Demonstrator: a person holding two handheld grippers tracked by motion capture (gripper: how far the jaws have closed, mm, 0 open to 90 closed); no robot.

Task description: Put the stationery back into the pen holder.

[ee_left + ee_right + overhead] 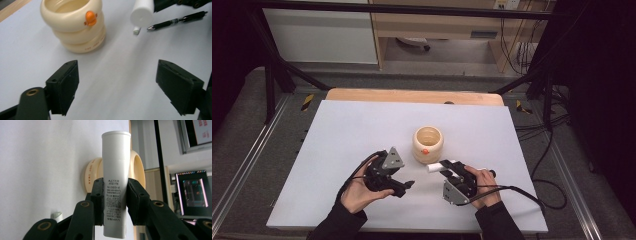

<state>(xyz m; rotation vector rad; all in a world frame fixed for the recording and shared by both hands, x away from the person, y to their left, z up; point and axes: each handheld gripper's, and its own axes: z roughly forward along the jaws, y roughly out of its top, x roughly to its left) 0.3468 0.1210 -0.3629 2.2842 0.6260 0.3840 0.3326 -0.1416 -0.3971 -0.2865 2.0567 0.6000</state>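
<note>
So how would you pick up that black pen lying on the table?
Grab the pen around the middle of its thin barrel, coming straight down from above. It lies flat on the white table, so the jaws should go across it, one on each long side. The open left gripper is free; the right gripper holds a white tube.

Black sleeves [343,220], black grippers with grey three-cornered plates [392,160], brass-looking screws, trailing black cable [522,192]
</note>
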